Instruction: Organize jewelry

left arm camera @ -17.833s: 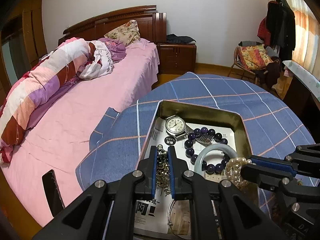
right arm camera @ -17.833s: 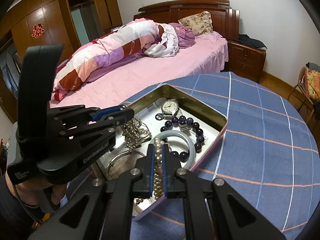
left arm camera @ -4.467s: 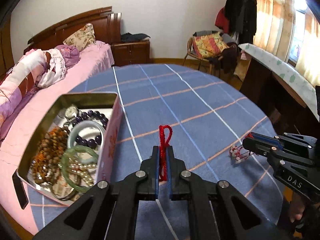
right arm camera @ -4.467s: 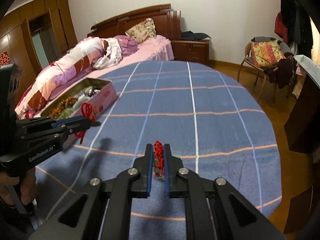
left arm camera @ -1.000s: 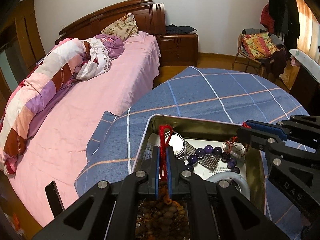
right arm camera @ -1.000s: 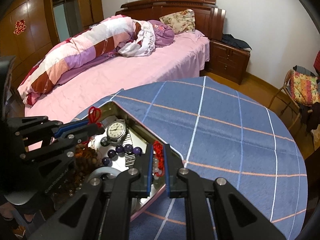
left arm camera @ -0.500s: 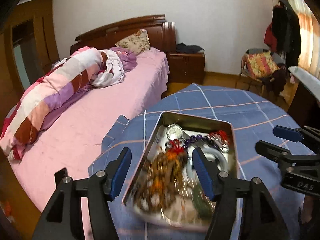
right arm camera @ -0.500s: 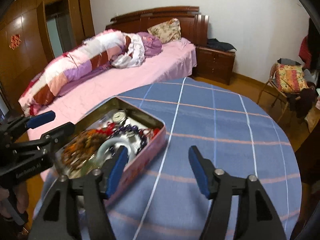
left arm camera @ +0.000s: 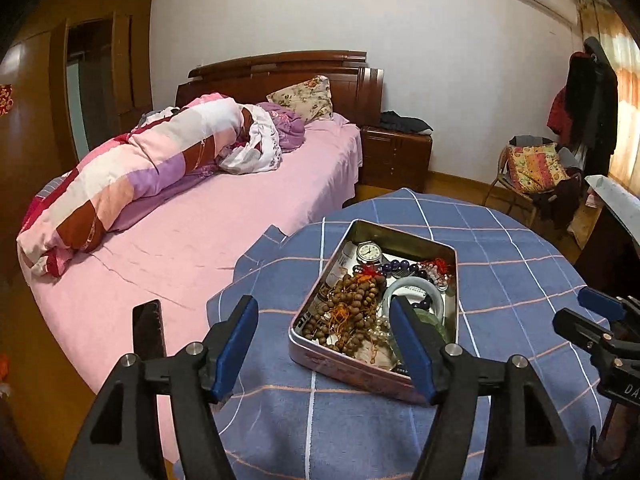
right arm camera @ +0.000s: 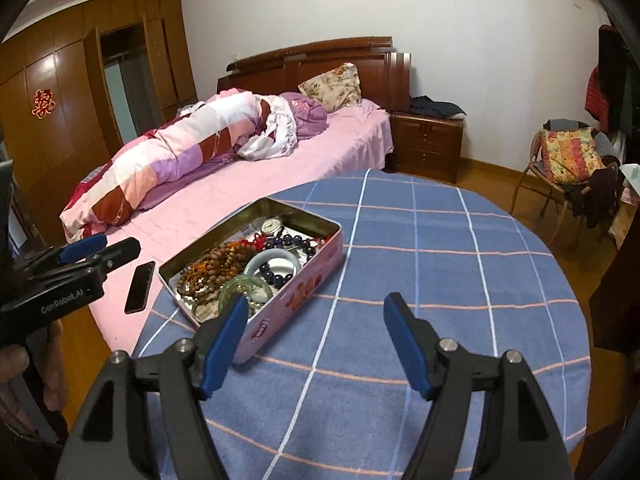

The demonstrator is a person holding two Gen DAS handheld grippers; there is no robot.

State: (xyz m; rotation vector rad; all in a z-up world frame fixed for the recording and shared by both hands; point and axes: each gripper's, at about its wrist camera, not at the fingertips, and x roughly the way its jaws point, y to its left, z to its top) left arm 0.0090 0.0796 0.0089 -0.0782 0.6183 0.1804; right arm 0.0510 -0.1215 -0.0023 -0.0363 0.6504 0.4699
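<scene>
Both sets of fingers wide apart, holding nothing. Left gripper (left arm camera: 324, 344) up above the near end of the tin box (left arm camera: 454, 276); right gripper (right arm camera: 316, 342) up over the blue checked cloth on the desk (right arm camera: 440, 264), just beside the box.

All the jewelry in the tin box, near the desk edge by the bed (left arm camera: 224, 232): brown bead string (left arm camera: 352, 300), watch (left arm camera: 368, 251), pale green bangle (left arm camera: 414, 286), purple beads (left arm camera: 400, 268), red cord knots (left arm camera: 370, 269) at the far end. No loose piece seen on the cloth.

Looks like the putting-in part is done. Probably time to check and tidy.

To do it well:
- Look over the whole cloth first, also close to the box walls, for small bits.
- Keep fingers wide while coming down, then close slowly on one piece only.
- Pick beads by the string, not by a single bead. Slippery and round.
- Lift straight up so cords do not drag other pieces out.
- Stay clear of the box rim. Thin tin, easy to tip or slide toward the desk edge.
- Mind the phone (right arm camera: 140, 286) on the bed.
</scene>
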